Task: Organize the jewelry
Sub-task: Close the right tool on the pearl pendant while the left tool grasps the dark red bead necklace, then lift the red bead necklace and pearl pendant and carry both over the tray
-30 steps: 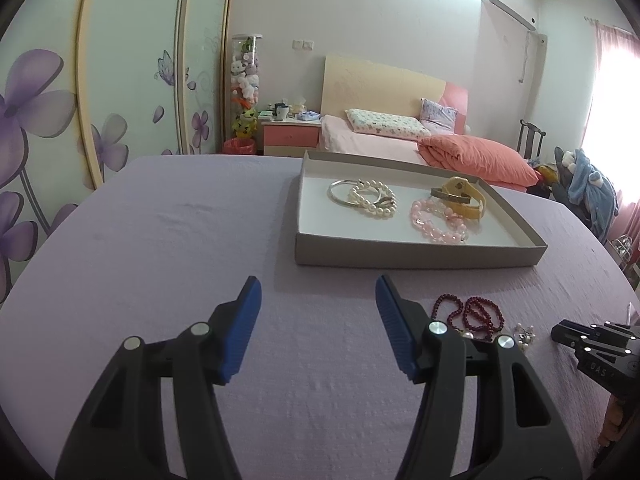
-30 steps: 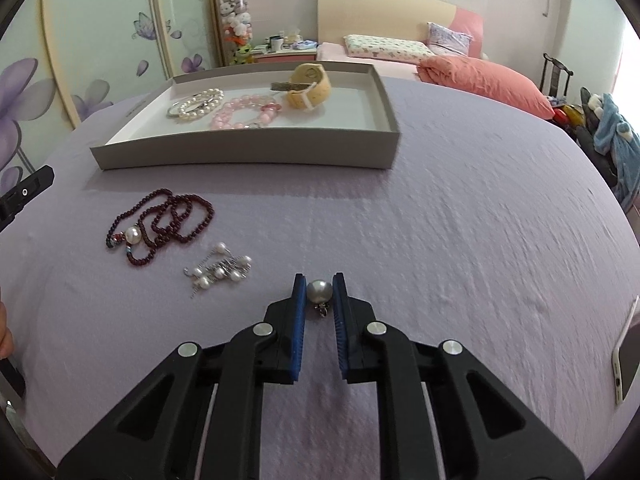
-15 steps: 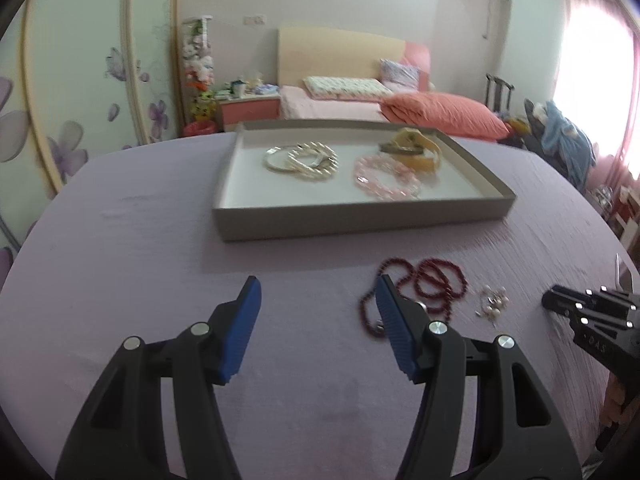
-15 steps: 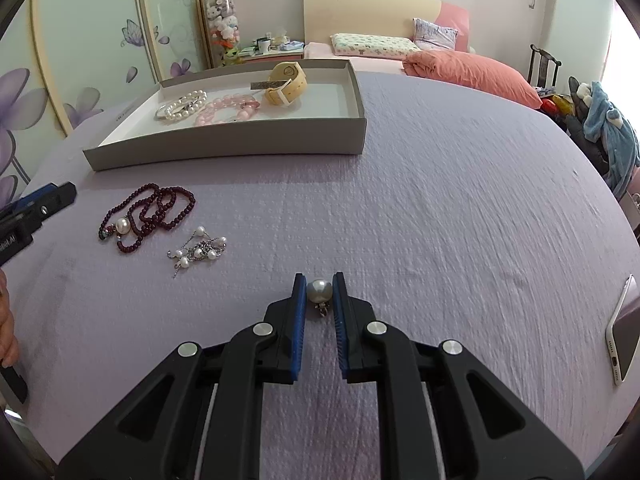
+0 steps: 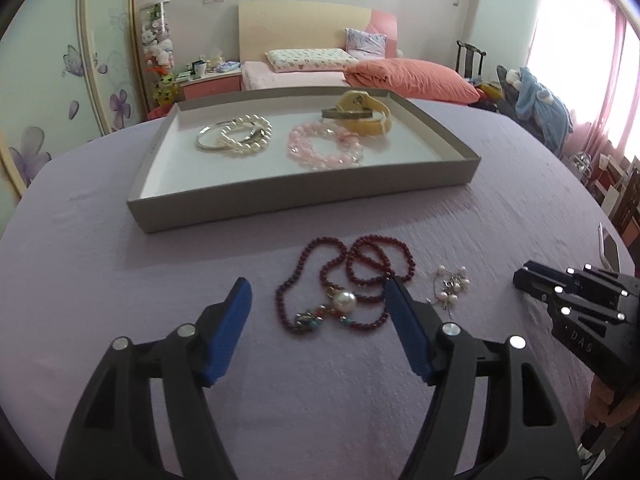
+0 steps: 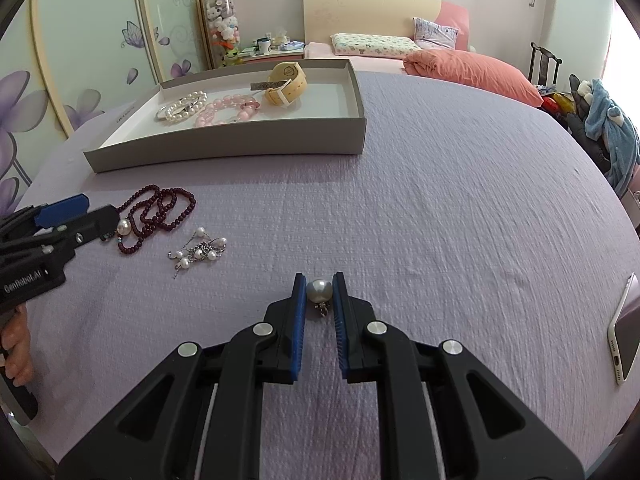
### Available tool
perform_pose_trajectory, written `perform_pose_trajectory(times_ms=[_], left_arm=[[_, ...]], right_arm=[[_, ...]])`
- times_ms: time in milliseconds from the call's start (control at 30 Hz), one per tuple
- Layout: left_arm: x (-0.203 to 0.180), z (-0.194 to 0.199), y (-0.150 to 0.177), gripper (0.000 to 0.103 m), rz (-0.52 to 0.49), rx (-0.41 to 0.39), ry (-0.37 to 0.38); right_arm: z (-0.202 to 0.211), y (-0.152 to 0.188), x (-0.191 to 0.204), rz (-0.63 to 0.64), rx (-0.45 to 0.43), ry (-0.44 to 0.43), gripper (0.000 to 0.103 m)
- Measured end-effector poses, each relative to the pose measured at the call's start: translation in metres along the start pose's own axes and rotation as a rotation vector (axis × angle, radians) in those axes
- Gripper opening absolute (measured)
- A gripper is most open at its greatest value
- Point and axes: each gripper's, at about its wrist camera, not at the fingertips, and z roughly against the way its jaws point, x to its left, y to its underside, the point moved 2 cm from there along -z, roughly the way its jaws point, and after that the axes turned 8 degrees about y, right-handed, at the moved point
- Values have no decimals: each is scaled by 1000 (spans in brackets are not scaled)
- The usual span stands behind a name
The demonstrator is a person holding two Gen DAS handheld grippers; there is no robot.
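A dark red bead necklace with a big pearl lies on the lilac tablecloth in front of the grey tray. My left gripper hangs over it with its jaws opening. The necklace lies between the blue pads, which do not touch it. In the right wrist view the left gripper reaches in from the left edge at the necklace. My right gripper is shut on a grey pearl pendant just above the cloth. A small cluster of pearl earrings lies between the two grippers.
The tray holds a pearl bracelet, a pink bead bracelet and a yellow watch. A phone lies near the table's right edge. A bed and a wardrobe stand behind the table.
My left gripper has swung right and down to the red necklace, which now lies between its jaws, and the jaws stand wider. The right gripper still holds the pearl pendant.
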Motion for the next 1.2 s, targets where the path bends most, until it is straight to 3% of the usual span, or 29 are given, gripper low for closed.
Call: perform_pose_trajectory(times_ms=[233, 600, 667, 733, 767, 833, 867, 1200], left_arm=[[-10, -22, 0, 69, -24, 80, -23], [-18, -37, -14, 72, -5, 84, -76], [-18, -38, -16, 65, -4, 79, -78], [-18, -37, -16, 46, -6, 70, -79], [-17, -36, -16, 42, -4, 65, -82], [-13, -35, -17, 19, 5, 59, -87], [-10, -34, -17, 15, 12, 56, -85], [31, -18, -16, 9, 121, 6, -26]], right_arm=[[0, 1, -1, -4, 1, -7, 14], [0, 1, -2, -5, 1, -8, 14], [0, 1, -2, -5, 1, -9, 14], [0, 1, -2, -5, 1, -8, 14], [0, 1, -2, -5, 1, -8, 14], [0, 1, -2, -6, 1, -9, 15], [0, 1, -2, -6, 1, -9, 15], [0, 1, -2, -6, 1, -9, 14]])
